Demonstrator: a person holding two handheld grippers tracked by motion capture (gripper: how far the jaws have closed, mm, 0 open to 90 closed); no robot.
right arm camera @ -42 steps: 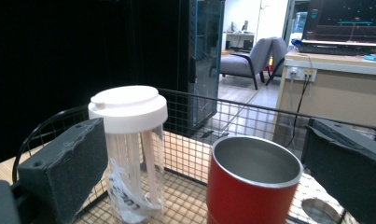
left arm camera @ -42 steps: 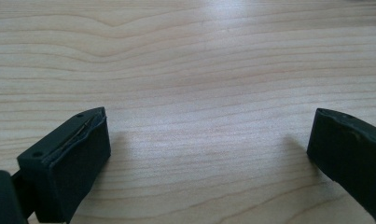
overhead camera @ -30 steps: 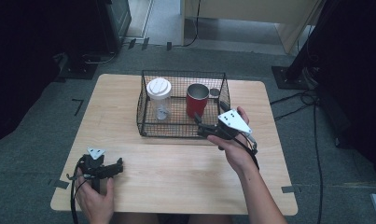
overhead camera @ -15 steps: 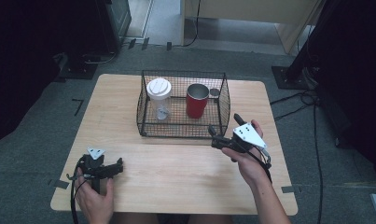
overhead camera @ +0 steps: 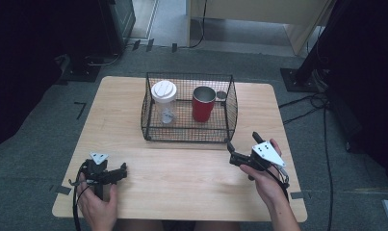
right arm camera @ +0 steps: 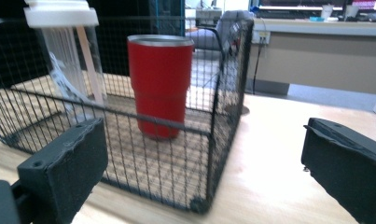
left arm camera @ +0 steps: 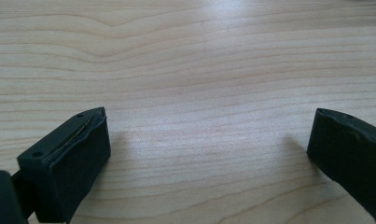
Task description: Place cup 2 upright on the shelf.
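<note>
The red cup (right arm camera: 160,84) stood upright ahead and left of the right gripper (overhead camera: 240,150), its jaws wide and empty, the left gripper (overhead camera: 120,172) farther.

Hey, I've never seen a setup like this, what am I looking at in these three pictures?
A person sits at a wooden table holding a hand tool with two black jaws in each hand. The high view looks down from above: left gripper, right gripper. The other two pictures come from small cameras riding on each tool, looking along its jaws. On the table stands a wire basket with a red cup and a clear bottle with a white lid inside. Both grippers are open and hold nothing.
</note>
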